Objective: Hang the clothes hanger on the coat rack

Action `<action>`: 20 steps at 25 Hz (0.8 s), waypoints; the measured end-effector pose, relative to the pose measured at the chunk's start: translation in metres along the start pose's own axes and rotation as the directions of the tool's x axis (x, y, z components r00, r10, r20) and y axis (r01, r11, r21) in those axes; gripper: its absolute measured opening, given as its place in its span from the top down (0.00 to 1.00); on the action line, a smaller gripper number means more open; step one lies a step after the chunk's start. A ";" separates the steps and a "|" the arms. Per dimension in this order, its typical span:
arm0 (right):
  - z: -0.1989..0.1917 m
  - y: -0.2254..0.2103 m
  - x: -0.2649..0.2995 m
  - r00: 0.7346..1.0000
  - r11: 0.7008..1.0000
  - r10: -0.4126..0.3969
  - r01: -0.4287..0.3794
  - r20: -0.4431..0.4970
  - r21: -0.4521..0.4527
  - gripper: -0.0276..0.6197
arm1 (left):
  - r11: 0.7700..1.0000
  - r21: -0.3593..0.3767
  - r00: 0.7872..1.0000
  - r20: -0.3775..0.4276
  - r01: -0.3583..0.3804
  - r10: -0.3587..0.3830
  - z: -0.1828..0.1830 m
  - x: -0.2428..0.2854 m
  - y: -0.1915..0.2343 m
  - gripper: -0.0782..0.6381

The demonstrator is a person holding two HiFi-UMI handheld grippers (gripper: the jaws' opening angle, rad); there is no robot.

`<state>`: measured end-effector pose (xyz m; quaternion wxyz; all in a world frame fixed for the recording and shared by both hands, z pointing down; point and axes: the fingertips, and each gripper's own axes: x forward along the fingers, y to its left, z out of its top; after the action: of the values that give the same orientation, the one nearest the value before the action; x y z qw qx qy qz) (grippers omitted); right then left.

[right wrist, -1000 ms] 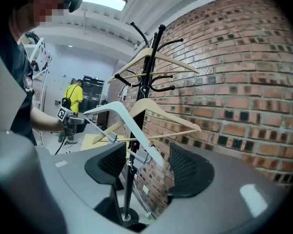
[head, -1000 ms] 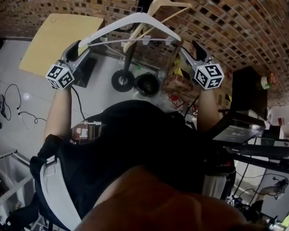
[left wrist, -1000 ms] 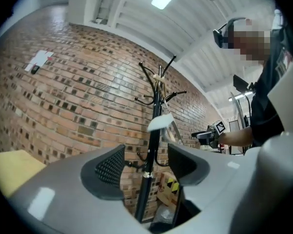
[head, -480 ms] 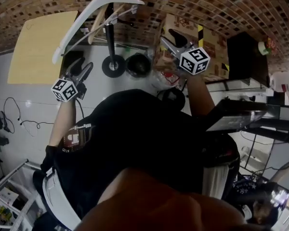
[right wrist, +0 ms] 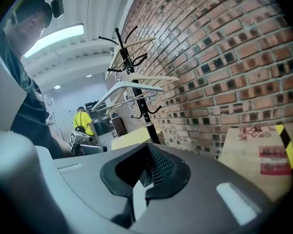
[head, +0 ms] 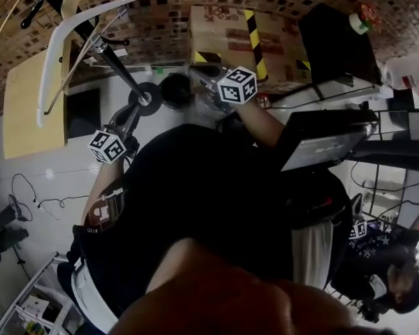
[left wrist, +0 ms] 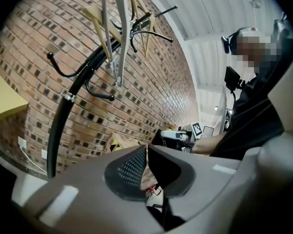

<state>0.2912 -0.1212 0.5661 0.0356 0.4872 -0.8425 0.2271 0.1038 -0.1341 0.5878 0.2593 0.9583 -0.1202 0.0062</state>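
- The left gripper [left wrist: 147, 151] has just been closing; its jaws now meet with nothing between them.
- The right gripper [right wrist: 147, 154] has just been closing too, and is likewise empty.
- The white hanger [head: 59, 37] hangs on the coat rack [head: 116, 65], above and left of the left jaws and well apart from both grippers. The left hand is nearer.
- In the head view its long axis slants from upper right to lower left.
- Count: one white hanger, two wooden hangers [right wrist: 133, 45], one rack.
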 end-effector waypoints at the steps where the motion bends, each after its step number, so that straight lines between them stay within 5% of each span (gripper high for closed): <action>1: -0.005 -0.002 -0.003 1.000 1.000 0.013 -0.013 -0.013 0.003 0.94 | 1.000 -0.004 1.000 -0.005 0.002 -0.002 -0.005 0.007 -0.005 0.88; 6: -0.011 -0.015 -0.020 0.998 0.999 0.033 -0.034 -0.044 -0.010 0.94 | 1.000 -0.019 0.999 -0.039 0.013 -0.014 -0.024 0.033 -0.026 0.88; 20: -0.003 -0.021 -0.023 0.996 0.993 0.049 -0.055 -0.070 -0.101 0.94 | 0.998 -0.041 0.999 0.009 -0.042 0.042 0.000 0.040 -0.007 0.88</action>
<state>0.3202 -0.1100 0.5691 0.0831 0.4547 -0.8637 0.2008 0.1441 -0.1376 0.5872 0.2782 0.9500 -0.1418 0.0044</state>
